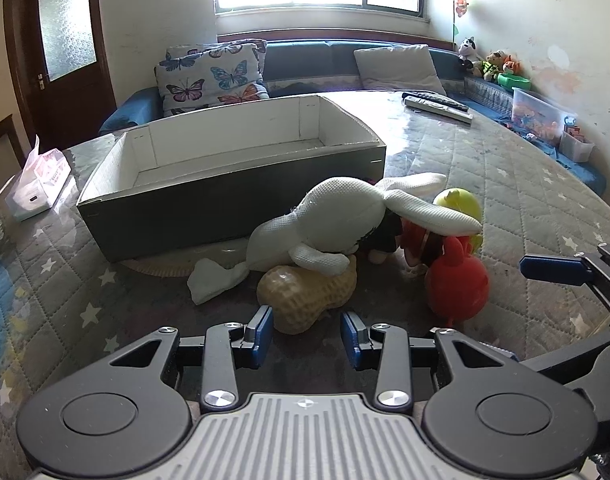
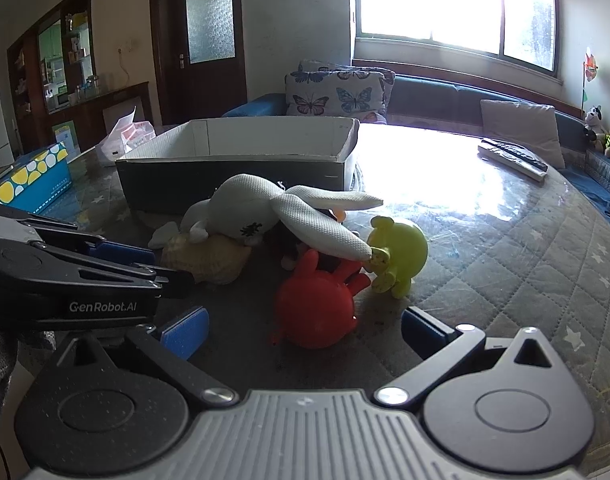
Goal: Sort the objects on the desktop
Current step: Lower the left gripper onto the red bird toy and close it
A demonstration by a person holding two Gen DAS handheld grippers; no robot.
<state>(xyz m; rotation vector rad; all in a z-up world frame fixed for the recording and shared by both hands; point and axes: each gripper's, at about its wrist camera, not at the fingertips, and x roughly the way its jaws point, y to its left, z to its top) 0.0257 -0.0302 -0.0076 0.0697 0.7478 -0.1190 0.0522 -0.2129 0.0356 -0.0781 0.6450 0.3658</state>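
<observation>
A pile of toys lies on the quilted table in front of an open cardboard box [image 1: 225,196], whose inside looks empty. A white plush rabbit [image 1: 337,220] sprawls over a tan peanut-shaped toy [image 1: 305,296], a red round toy [image 1: 457,284] and a yellow-green round toy [image 1: 461,204]. My left gripper [image 1: 307,336] is open, and the peanut's near end reaches just between its blue pads. My right gripper [image 2: 305,332] is wide open, with the red toy [image 2: 313,308] just ahead between its fingers and untouched. The rabbit [image 2: 257,212] partly hides a dark toy under it.
A tissue pack [image 1: 37,184] sits left of the box and a blue spotted box [image 2: 29,180] beyond it. Two remotes [image 1: 437,106] lie at the far right of the table. A sofa with cushions [image 1: 213,76] runs behind. The table edge curves away on the right.
</observation>
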